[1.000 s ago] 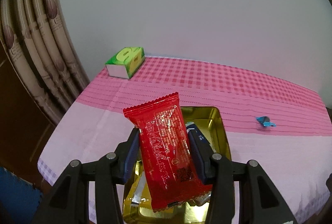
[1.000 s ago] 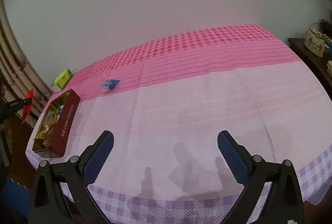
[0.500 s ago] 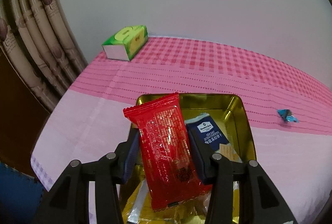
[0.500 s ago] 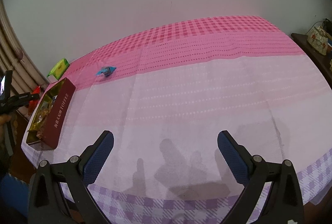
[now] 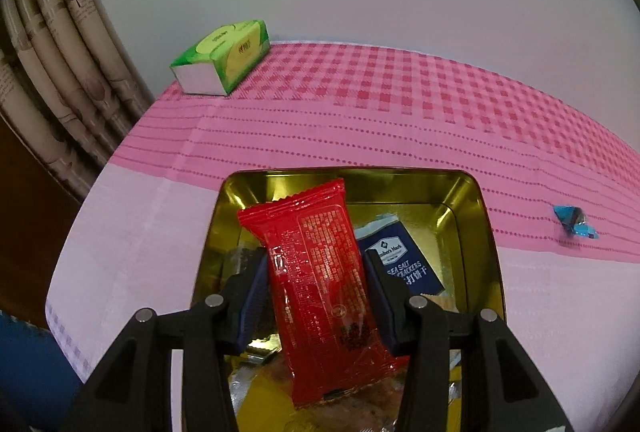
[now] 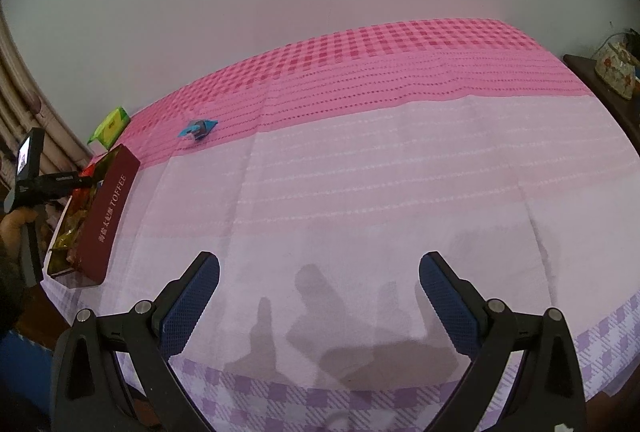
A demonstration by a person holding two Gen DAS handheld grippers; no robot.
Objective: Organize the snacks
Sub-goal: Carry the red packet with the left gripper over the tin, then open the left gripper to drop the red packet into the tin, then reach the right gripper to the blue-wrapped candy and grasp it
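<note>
The right gripper [image 6: 319, 290] hung with its jaws wide apart over a pink tablecloth [image 6: 380, 171]. At far left sat a maroon toffee tin [image 6: 106, 216]; a blue candy [image 6: 198, 127] lay at upper left.

Both grippers [image 6: 319, 286]: black arms, silver screws, blue textured pads [image 6: 192, 306]

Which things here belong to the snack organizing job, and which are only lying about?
Belonging to the job:
- red snack packet, held in the left gripper over the tin
- gold tin
- sea salt crackers pack inside it
- blue wrapped candy on the tablecloth
- right gripper, open

Only lying about:
- green tissue box
- curtain
</note>
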